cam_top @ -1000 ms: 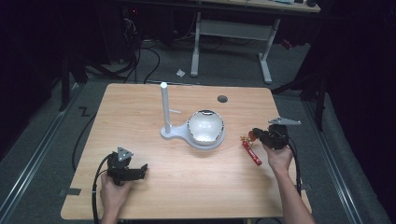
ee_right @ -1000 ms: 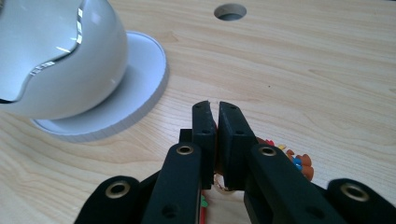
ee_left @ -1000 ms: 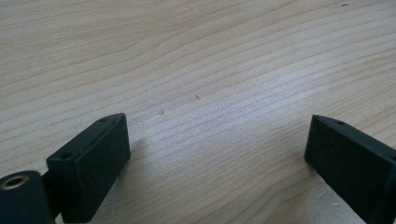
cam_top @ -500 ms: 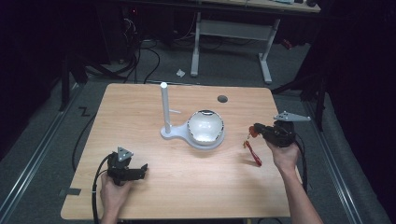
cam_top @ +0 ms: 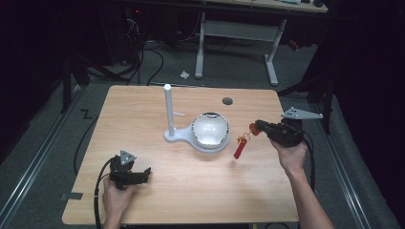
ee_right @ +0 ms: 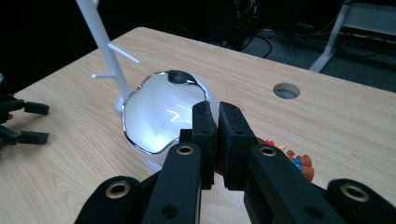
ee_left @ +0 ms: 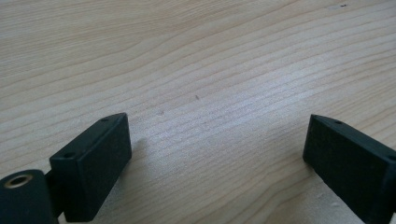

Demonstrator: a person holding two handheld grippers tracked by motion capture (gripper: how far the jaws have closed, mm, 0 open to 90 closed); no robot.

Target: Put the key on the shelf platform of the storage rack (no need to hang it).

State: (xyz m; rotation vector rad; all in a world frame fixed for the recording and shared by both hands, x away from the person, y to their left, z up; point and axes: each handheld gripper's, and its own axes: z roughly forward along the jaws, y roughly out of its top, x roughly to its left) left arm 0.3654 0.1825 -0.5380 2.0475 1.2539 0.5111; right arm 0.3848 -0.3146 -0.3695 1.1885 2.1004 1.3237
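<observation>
My right gripper (cam_top: 258, 128) pinches the red charm (cam_top: 241, 147) dangling beside the bowl (cam_top: 210, 131), so I'd carry it steadily toward the stand's peg (cam_top: 179, 114) (left gripper (cam_top: 141, 175) idle, jaws wide)

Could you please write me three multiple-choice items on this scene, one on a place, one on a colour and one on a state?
1. Where is the white stand?
A. table middle, left of the bowl
B. on the floor
C. at the table's near edge

2. What colour is the tassel charm?
A. blue
B. red
C. green

3. How are the left gripper fingers?
A. shut on the charm
B. shut empty
C. open over bare wood

Key: 1 A, the post rises beside the bowl; 2 B, it hangs red from the right gripper; 3 C, the left gripper view shows a wide gap with only tabletop between.
</observation>
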